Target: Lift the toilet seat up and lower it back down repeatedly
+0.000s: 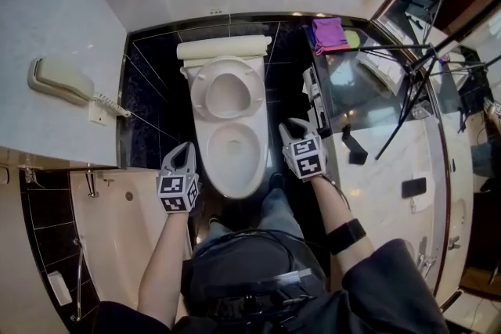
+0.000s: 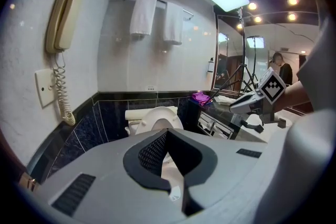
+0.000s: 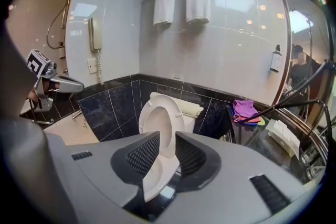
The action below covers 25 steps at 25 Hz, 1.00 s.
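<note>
Raised upright behind white ceramic bowl [image 1: 233, 156]: white oval plastic toilet seat [image 1: 227, 90]; left gripper [image 1: 187, 147] closed at tips, empty; right gripper [image 1: 291, 125] partly open, gripping nothing.

The left claw [image 1: 185, 148] and right claw [image 1: 291, 126] each have a light grey moulded shell. Each carries a cube [image 1: 178, 192] faced with black-and-white square markers. The jaw faces are lined with black pads [image 3: 139, 155] bearing a fine grid texture. The person wears a dark short-sleeved top [image 1: 391, 287], blue jeans [image 1: 279, 207] and a black band [image 1: 346, 235] on the right forearm. A dark chest unit [image 1: 250, 274] carries black cables [image 1: 262, 233].
</note>
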Each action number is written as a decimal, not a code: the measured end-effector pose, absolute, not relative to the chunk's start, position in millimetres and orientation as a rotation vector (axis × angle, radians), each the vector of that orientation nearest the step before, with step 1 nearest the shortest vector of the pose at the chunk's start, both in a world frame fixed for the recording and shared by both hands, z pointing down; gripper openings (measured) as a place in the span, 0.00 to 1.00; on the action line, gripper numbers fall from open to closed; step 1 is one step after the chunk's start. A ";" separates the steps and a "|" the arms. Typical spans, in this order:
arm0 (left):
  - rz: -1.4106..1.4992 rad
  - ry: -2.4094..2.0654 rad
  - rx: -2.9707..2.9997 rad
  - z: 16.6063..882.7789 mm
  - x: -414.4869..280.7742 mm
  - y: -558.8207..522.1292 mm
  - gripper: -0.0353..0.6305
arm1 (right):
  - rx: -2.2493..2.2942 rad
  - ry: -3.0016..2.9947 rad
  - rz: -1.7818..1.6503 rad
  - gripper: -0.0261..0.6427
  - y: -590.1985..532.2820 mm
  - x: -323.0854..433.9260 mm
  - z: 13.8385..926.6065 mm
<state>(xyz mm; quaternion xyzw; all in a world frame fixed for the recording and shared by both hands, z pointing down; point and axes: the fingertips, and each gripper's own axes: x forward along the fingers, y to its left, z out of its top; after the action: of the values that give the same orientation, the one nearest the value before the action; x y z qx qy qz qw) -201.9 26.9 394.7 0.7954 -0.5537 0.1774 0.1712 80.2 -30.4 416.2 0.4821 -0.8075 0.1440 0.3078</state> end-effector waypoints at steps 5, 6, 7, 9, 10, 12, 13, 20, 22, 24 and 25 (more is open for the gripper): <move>0.509 -1.581 2.238 398.3 -192.1 10.2 0.05 | 1.187 -2.136 0.268 0.29 -71.0 71.2 417.3; 0.512 -1.582 2.234 398.5 -189.6 6.3 0.05 | 1.173 -2.135 0.251 0.31 -80.0 69.7 418.6; 0.515 -1.581 2.229 398.6 -187.1 3.0 0.05 | 1.158 -2.134 0.236 0.33 -88.6 67.7 420.4; 0.524 -1.589 2.220 401.2 -184.4 -3.9 0.05 | 1.122 -2.137 0.203 0.34 -106.0 61.6 424.5; 0.533 -1.599 2.217 404.0 -183.8 -8.0 0.05 | 1.101 -2.140 0.183 0.35 -115.3 58.0 427.0; 0.558 -1.611 2.216 410.3 -179.9 -16.5 0.05 | 1.057 -2.143 0.135 0.35 -134.5 51.7 434.0; 0.573 -1.612 2.218 413.7 -176.7 -20.9 0.05 | 1.036 -2.141 0.108 0.35 -144.1 49.3 438.7; 0.611 -1.606 2.204 441.1 -155.2 -47.8 0.05 | 0.866 -2.113 -0.073 0.36 -211.7 26.8 487.0; 0.617 -1.595 2.203 450.4 -148.5 -55.1 0.05 | 0.821 -2.104 -0.122 0.36 -228.6 19.0 500.8; 0.625 -1.592 2.195 461.2 -144.6 -61.5 0.05 | 0.783 -2.092 -0.169 0.36 -244.1 12.1 512.6; 0.627 -1.597 2.187 466.8 -144.4 -64.6 0.05 | 0.767 -2.088 -0.184 0.36 -251.1 8.6 518.2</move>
<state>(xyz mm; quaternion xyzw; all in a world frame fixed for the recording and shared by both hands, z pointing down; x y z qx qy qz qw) -144.4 -64.6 466.8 0.7740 -0.5651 0.2219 0.1797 8.6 -251.1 518.2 0.3087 -0.8404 -0.0740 0.4394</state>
